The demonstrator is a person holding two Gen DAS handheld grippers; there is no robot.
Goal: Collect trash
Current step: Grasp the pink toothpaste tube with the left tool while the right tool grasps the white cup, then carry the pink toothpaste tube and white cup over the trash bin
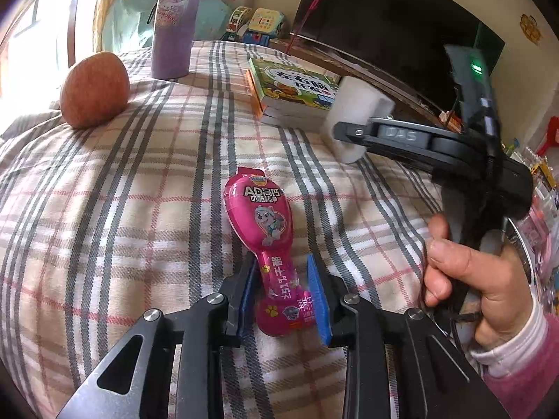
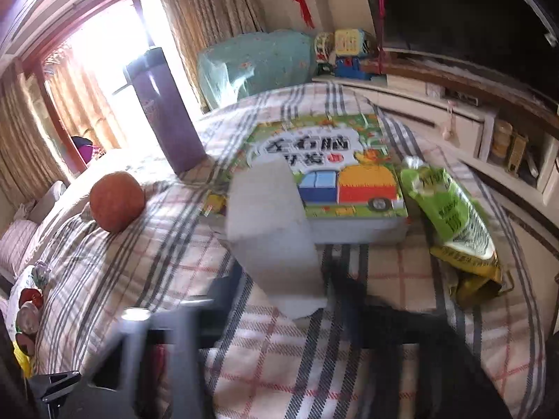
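Observation:
A pink snack wrapper [image 1: 267,241] lies on the plaid cloth [image 1: 139,192]. My left gripper [image 1: 284,293] is open, with its blue pads on either side of the wrapper's lower end. My right gripper [image 1: 344,132] is shut on a white foam block [image 1: 356,115], held above the cloth to the right. In the right wrist view the foam block [image 2: 272,234] sits between the blurred fingers of the right gripper [image 2: 283,289]. A green and yellow snack bag [image 2: 454,223] lies on the cloth right of the book.
An apple [image 1: 94,90] sits at the left, also in the right wrist view [image 2: 117,200]. A purple flask [image 1: 176,21] stands behind it. A children's book [image 1: 297,87] lies at the back, near a cabinet [image 2: 454,118] and toys [image 1: 258,24].

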